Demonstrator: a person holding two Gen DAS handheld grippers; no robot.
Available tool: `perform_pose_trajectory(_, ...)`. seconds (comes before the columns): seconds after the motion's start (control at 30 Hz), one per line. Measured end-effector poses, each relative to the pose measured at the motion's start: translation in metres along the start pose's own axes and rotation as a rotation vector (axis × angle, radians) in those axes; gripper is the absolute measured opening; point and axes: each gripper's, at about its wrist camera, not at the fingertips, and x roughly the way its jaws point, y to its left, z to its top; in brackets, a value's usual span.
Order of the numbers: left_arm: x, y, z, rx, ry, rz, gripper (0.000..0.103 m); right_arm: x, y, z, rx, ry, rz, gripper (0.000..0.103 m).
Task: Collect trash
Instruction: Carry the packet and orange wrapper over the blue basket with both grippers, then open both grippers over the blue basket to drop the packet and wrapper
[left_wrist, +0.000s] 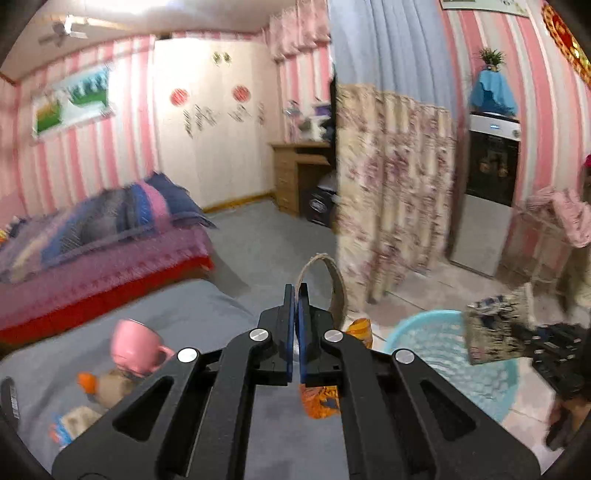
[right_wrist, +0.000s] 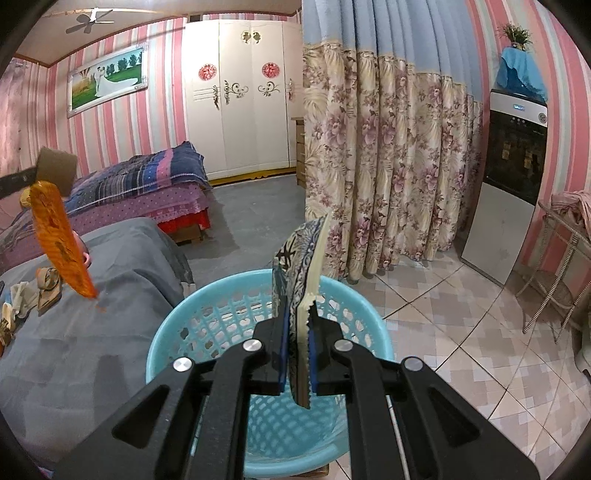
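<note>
My left gripper (left_wrist: 295, 291) is shut on an orange snack wrapper (left_wrist: 319, 400) and a brown cardboard ring (left_wrist: 334, 282), held above the grey bed. Both show at the left of the right wrist view: the wrapper (right_wrist: 61, 243) hangs below the cardboard (right_wrist: 57, 170). My right gripper (right_wrist: 297, 314) is shut on a blue-and-white patterned packet (right_wrist: 295, 266), held over the light blue plastic basket (right_wrist: 207, 314) on the floor. The packet (left_wrist: 495, 332) and the basket (left_wrist: 424, 325) also show in the left wrist view.
On the grey bed (left_wrist: 192, 317) lie a pink cup (left_wrist: 135, 345), a crumpled wrapper (left_wrist: 107, 384) and more litter (right_wrist: 48, 288). A floral curtain (right_wrist: 388, 177), a water dispenser (right_wrist: 513, 162) and a wire rack (right_wrist: 561, 251) stand to the right on the tiled floor.
</note>
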Motion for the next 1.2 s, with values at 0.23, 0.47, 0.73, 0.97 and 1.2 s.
perform_pose_trajectory(0.23, 0.004, -0.049, 0.003, 0.017, -0.003, -0.128, 0.000, -0.006, -0.011, 0.000, 0.018, -0.010, -0.010, 0.009)
perform_pose_trajectory(0.47, 0.026, -0.095, -0.005, 0.006, 0.019, -0.214, 0.000, -0.004, -0.020, -0.004, 0.031, -0.005, -0.030, 0.009)
perform_pose_trajectory(0.73, 0.080, -0.113, -0.048, 0.007, 0.154, -0.227, 0.000, 0.006, -0.017, -0.011, 0.008, 0.016, -0.065, 0.009)
perform_pose_trajectory(0.97, 0.101, -0.113, -0.068, 0.040, 0.220, -0.223, 0.028, 0.014, -0.011, -0.014, 0.009, 0.035, -0.092, 0.009)
perform_pose_trajectory(1.2, 0.088, -0.090, -0.062, 0.023, 0.178, -0.181, 0.074, 0.019, -0.005, -0.013, 0.005, 0.056, -0.108, 0.044)
